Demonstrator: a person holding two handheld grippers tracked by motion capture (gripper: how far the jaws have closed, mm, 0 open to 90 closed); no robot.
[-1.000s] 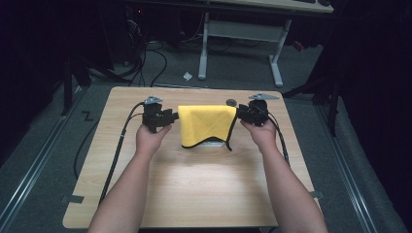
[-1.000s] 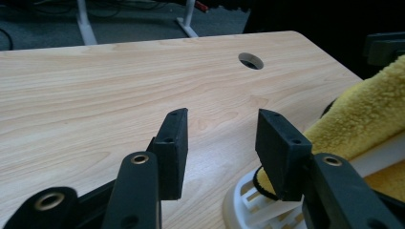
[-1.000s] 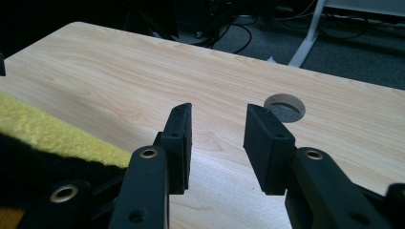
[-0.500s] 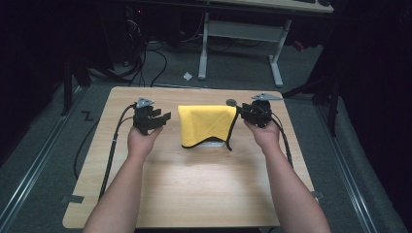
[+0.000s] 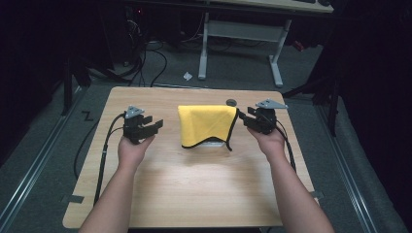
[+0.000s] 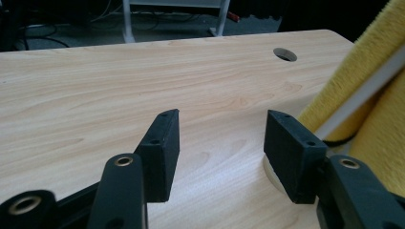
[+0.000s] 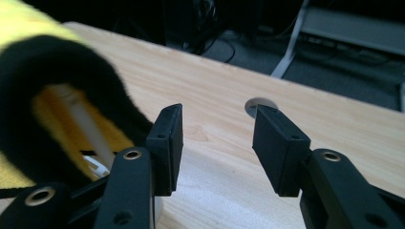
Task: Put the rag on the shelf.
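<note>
On the desk point(image 5: 194, 189) we see a yellow cloth point(image 5: 206, 124) between our left claw point(image 5: 156, 126) and right claw point(image 5: 244, 118), both just opening, empty; no writing readable.

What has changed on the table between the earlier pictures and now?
Both grippers have let go of the yellow cloth and drawn away from it. The left gripper moved left, well clear of the cloth; the right gripper moved slightly right and stays close to the cloth's edge. The jaws of both have just been opening, with nothing between them. The cloth stays draped where it was on the table.
</note>
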